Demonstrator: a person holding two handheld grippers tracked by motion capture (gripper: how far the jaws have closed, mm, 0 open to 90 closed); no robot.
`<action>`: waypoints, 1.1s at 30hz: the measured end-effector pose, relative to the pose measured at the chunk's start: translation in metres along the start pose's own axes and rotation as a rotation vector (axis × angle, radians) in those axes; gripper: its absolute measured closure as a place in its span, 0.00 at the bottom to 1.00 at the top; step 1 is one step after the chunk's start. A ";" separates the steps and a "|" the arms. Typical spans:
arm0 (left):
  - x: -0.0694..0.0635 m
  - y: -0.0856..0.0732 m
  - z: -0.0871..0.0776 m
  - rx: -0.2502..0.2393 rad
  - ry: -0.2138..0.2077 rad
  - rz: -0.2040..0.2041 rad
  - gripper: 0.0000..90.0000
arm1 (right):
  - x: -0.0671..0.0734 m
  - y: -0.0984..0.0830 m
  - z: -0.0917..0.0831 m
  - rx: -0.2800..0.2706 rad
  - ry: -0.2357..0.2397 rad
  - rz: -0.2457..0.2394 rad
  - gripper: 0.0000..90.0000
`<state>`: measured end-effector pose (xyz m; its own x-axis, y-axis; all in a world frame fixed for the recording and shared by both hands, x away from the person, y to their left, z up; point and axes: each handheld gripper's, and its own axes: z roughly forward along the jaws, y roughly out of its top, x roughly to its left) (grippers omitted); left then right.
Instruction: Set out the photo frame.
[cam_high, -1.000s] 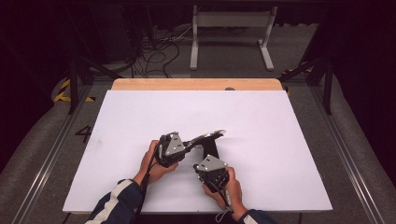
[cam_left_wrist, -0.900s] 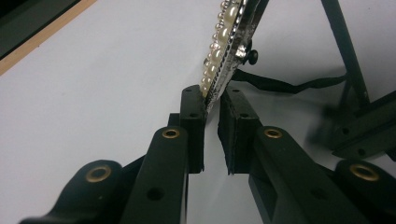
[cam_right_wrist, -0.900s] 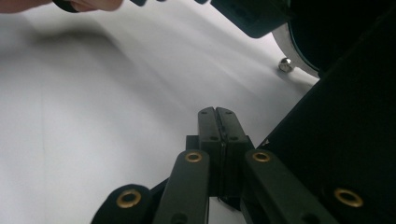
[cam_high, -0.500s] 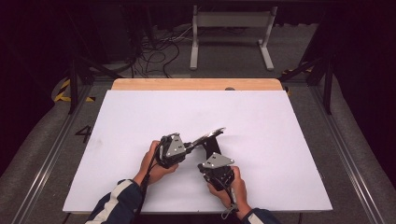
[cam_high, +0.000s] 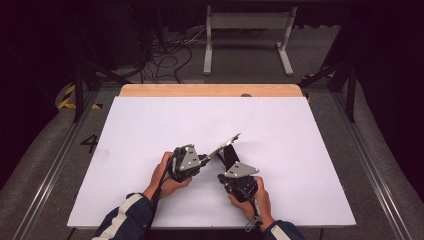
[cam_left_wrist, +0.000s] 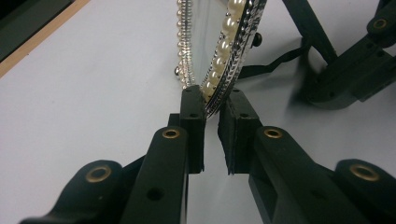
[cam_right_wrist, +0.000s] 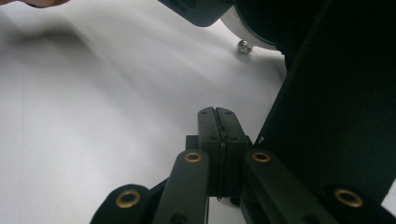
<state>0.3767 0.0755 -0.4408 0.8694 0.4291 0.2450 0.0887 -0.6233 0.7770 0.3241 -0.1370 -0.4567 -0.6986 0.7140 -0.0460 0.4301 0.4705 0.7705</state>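
Left gripper (cam_left_wrist: 211, 103) pinches the lower rim of a pearl-edged picture frame (cam_left_wrist: 219, 51), holding it tilted over the white table (cam_high: 150, 130); right gripper (cam_right_wrist: 217, 116), jaws pressed together and empty, sits beside the frame's black back stand (cam_right_wrist: 336, 107). Step in hand looks like propping the frame; next move probably calls for swinging the stand out. Nothing else nearby obstructs.

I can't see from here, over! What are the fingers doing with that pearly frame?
Left gripper shut on the picture frame rim, holding it tilted. Right gripper shut, empty, beside the frame's black stand. White table, nothing in the way.
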 end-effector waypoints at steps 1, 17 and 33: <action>0.000 0.000 0.000 -0.002 -0.001 0.003 0.89 | -0.001 0.000 -0.001 0.000 0.001 0.004 1.00; -0.004 0.002 0.001 -0.021 -0.035 -0.030 0.88 | -0.015 -0.004 -0.005 -0.008 0.019 0.007 1.00; -0.006 0.001 0.011 -0.038 -0.048 -0.070 0.66 | -0.017 -0.008 -0.011 -0.023 0.020 0.030 0.98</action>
<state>0.3771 0.0647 -0.4478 0.8842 0.4384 0.1614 0.1327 -0.5669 0.8130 0.3265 -0.1581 -0.4550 -0.6970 0.7170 -0.0099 0.4379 0.4366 0.7859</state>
